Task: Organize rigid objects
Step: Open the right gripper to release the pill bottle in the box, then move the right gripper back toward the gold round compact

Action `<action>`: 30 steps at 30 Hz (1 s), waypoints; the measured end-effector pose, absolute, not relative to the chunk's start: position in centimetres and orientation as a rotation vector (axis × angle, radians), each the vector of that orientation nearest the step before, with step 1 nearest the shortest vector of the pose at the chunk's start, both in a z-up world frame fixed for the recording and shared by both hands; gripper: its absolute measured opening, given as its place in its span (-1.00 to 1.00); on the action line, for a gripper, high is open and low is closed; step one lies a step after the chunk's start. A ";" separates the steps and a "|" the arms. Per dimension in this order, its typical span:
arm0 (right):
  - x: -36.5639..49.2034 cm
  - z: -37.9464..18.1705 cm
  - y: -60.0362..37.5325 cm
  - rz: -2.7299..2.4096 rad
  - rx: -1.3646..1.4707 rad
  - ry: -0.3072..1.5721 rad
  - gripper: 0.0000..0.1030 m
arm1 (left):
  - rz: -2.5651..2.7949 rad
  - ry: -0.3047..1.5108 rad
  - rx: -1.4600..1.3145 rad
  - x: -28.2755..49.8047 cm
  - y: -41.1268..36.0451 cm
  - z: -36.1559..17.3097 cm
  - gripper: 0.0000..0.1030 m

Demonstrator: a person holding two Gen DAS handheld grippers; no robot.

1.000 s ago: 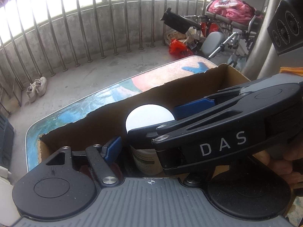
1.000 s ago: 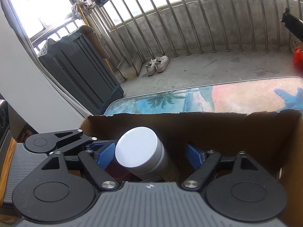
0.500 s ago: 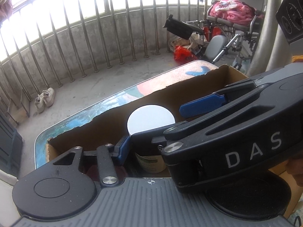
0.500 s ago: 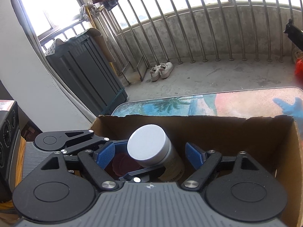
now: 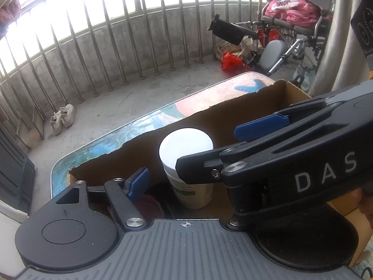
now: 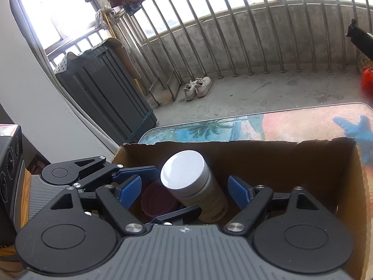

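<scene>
Left wrist view takes in a wheelchair heaped with pink cloth at the far right, and the right gripper reaching across the frame; the right wrist view shows neither the chair nor the cloth, but has a dark cabinet by the wall and clothes hanging overhead. Both views show the painted table, the railing and a pair of pale shoes on the floor.

On the table stands an open cardboard box. Inside it are a white-lidded bottle, standing between the fingers of both grippers, and beside it a dark red bowl.

The right gripper is spread wide, its blue pads clear of the bottle. The left gripper has jaws that are opening, with the bottle between them but untouched.
</scene>
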State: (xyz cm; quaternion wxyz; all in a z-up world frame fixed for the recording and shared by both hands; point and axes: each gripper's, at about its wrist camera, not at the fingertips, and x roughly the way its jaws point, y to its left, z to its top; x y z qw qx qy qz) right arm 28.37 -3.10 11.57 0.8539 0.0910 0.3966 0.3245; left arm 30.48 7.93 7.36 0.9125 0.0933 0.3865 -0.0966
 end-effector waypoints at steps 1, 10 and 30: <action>28.2 11.7 -3.2 0.679 0.195 0.831 0.63 | -0.196 0.798 0.192 30.2 8.0 7.6 0.43; 25.4 14.8 -4.8 0.662 0.183 0.781 0.63 | -0.178 0.722 0.203 24.5 8.1 10.9 0.56; 8.5 18.3 -13.9 0.711 0.170 0.664 0.63 | -0.391 0.591 0.191 9.2 3.5 5.8 0.57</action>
